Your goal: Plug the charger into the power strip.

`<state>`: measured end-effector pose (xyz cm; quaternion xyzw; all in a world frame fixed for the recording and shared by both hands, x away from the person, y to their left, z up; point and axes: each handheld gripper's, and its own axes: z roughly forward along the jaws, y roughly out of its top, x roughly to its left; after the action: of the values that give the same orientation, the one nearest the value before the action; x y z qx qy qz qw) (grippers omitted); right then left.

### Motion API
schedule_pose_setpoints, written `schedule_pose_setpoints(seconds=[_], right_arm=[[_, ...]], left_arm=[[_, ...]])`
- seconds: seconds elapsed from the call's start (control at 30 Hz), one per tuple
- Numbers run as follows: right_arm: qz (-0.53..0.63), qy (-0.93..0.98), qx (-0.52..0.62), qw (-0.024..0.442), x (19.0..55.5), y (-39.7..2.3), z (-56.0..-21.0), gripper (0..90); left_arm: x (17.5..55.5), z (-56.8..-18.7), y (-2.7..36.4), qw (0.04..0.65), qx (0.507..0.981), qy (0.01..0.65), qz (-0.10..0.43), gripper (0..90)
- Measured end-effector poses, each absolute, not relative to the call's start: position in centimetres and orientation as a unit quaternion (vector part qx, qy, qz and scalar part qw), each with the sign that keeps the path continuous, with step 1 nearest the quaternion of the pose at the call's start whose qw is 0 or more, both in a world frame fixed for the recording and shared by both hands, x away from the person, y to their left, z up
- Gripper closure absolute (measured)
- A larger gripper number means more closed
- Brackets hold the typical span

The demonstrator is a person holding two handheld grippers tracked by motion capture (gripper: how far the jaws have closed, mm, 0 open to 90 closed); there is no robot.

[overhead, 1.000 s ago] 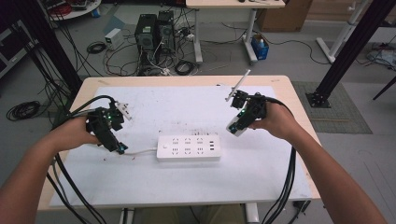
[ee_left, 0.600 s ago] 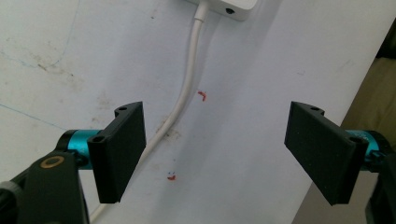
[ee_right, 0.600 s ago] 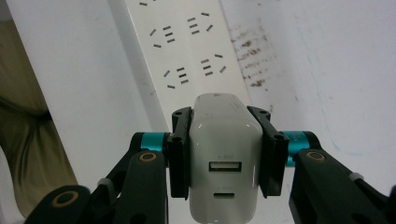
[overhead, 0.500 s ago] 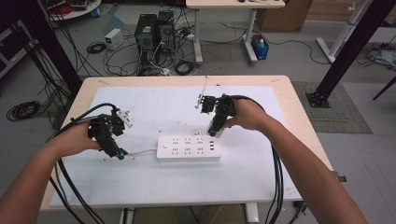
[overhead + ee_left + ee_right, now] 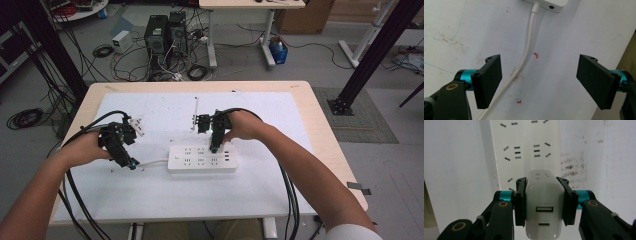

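The right gripper [image 5: 543, 202] was clamped on a white USB charger [image 5: 544, 207] right above the power strip [image 5: 202, 158]. The left gripper [image 5: 539, 80] sat wide open straddling the strip's cord [image 5: 522, 62], gripping nothing. With the strip unheld, I figured a crooked push could've slid it and the prongs missed the slots.

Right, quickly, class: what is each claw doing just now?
Left claw: open, jaws astride the white cable, not gripping.
Right claw: shut on the white USB charger.
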<state>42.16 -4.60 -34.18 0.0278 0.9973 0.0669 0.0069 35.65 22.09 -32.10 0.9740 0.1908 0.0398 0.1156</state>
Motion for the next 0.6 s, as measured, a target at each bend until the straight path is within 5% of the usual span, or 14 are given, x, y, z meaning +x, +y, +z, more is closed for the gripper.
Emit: schedule_pose_setpoints(seconds=[0.6], right_arm=[[0.042, 0.999, -0.008, 0.000, 42.62, -3.87, -35.27, 62.3]], left_arm=[[35.76, -32.52, 22.41, 0.120, 0.972, 0.199, 0.036, 20.8]])
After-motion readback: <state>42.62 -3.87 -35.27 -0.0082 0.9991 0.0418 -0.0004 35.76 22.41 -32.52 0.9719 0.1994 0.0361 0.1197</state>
